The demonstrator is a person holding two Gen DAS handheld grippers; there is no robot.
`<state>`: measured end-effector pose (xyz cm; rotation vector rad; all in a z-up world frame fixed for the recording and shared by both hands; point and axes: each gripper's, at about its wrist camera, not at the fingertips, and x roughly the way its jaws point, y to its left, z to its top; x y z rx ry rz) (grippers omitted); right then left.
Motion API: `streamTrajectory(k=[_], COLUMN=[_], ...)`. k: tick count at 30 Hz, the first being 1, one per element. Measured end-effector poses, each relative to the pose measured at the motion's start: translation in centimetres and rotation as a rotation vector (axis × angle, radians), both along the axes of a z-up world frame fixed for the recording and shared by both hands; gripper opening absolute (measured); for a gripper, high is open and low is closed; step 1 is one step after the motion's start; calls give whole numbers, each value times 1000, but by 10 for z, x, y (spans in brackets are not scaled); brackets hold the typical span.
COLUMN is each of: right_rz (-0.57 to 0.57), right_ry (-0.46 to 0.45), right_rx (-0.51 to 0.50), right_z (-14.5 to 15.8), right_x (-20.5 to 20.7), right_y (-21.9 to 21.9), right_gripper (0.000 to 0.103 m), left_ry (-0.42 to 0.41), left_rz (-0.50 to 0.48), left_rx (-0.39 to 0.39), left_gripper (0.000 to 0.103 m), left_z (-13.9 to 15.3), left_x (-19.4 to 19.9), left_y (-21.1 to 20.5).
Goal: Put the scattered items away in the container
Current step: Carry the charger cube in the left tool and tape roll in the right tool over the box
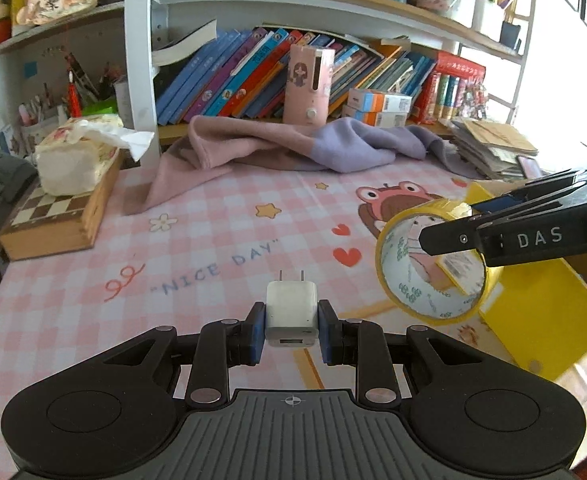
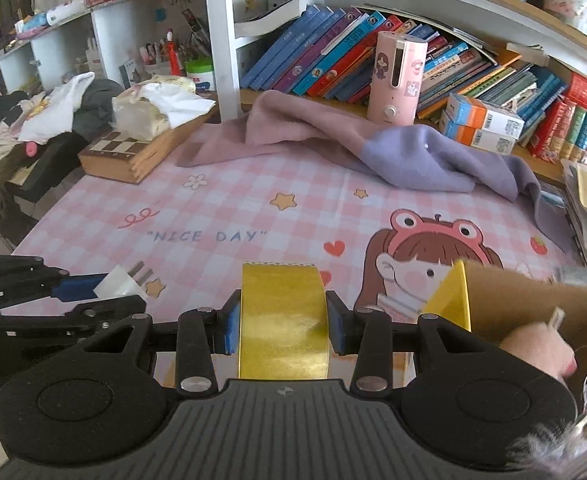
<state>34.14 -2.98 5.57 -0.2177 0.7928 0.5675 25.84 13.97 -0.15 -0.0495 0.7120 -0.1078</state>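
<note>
My left gripper [image 1: 292,326] is shut on a white plug charger [image 1: 292,312], prongs pointing away, held above the pink checked tablecloth. My right gripper [image 2: 283,320] is shut on a roll of yellow tape [image 2: 283,320], gripped across its width. In the left wrist view the tape roll [image 1: 433,264] hangs at the right in the right gripper's black fingers [image 1: 449,238], over the yellow box [image 1: 541,316]. In the right wrist view the box [image 2: 533,304] sits at the right with a yellow flap and brown cardboard wall. The left gripper with the charger [image 2: 121,282] shows at the left.
A chessboard box [image 1: 57,216] with a tissue pack on it lies at the left. A pink and purple cloth [image 1: 293,144] sprawls at the back before a bookshelf and a pink canister [image 1: 307,84]. A stack of papers [image 1: 489,148] stands at the right.
</note>
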Motion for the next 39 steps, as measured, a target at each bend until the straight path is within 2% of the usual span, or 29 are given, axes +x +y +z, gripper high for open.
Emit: streamTrajectory(k=[10, 24, 31, 39], right_rz=[4, 3, -57, -179], right_ry=[-21, -29, -2, -13], right_rx=[32, 59, 48, 15], right_z=[15, 27, 24, 23], right_x=[-74, -206, -245, -271], right_y=[-24, -58, -83, -119], right_gripper=[38, 38, 38, 38], left_ry=[-46, -82, -83, -78], left_rz=[-42, -97, -146, -265], left_rx=[-30, -60, -107, -134], left_gripper=[25, 25, 25, 25], left_z=[30, 56, 53, 49], left_x=[-78, -193, -222, -222], left_y=[-17, -37, -54, -89])
